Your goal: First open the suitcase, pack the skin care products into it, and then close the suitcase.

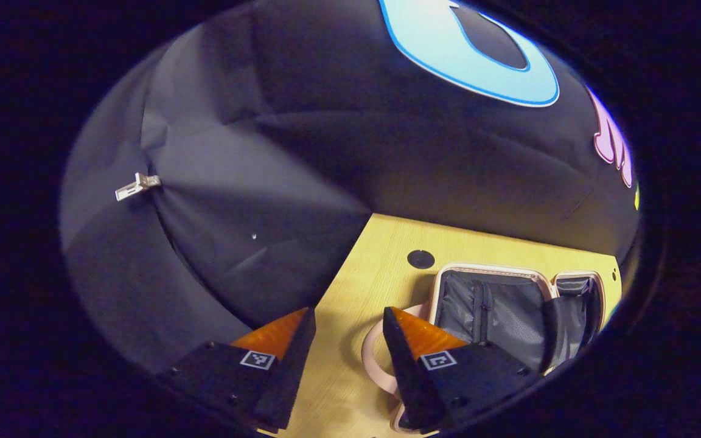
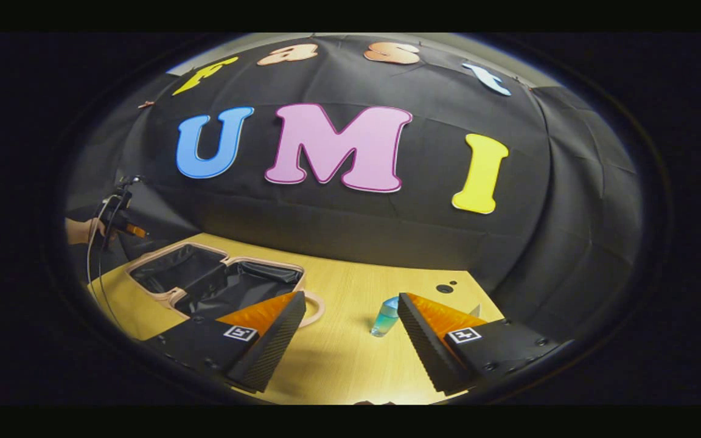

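**Suitcase open, both grippers released**

The suitcase (image 2: 216, 283) lies open on the wooden table (image 2: 338, 359), lining exposed, at 10 o'clock of the right gripper (image 2: 350, 325). The bottle (image 2: 385, 316) stands upright at 1 o'clock, between its spread fingers. The left gripper (image 1: 347, 331) is released, grasping nothing; suitcase at 2 o'clock.

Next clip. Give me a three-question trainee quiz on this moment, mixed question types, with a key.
1. True or false: the suitcase lies open on the table.
2. What stands on the table nearest the right tool? A) a bottle B) a mug C) a book
3. Fill in: both the left tool and the right tool are ____ and hold nothing.

Key:
1. True; its dark lining shows in both views.
2. A; the blue-green bottle stands upright, apart from the suitcase and beside the right finger.
3. open.
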Demonstrator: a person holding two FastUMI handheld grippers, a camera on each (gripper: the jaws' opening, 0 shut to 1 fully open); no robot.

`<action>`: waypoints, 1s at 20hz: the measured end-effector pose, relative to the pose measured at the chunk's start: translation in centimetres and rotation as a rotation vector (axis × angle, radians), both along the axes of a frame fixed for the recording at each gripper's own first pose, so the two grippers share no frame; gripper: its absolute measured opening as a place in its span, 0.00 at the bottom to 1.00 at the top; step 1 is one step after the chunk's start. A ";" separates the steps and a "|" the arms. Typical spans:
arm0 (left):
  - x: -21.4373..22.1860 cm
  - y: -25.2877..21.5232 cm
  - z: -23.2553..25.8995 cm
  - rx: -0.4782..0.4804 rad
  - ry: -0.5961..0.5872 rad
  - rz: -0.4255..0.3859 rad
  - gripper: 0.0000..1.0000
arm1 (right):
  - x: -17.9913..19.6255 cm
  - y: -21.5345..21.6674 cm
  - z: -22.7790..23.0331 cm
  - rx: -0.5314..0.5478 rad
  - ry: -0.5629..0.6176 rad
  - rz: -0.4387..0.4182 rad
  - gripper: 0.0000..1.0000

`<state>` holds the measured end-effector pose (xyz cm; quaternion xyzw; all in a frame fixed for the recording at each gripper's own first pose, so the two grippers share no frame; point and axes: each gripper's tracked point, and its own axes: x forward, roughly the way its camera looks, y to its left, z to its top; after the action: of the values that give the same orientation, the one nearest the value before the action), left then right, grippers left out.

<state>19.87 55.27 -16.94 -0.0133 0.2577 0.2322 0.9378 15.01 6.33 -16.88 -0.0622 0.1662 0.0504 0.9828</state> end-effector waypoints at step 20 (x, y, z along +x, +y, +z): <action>-5.4 -53.4 -0.5 -0.221 -0.288 -0.495 0.95 | 1.4 -13.3 -2.0 0.045 0.035 -0.132 0.97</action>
<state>14.50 1.82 -17.42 -0.0847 0.1413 -0.0370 0.9856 16.40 -7.01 -18.85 -0.0278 0.1859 -0.0098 0.9821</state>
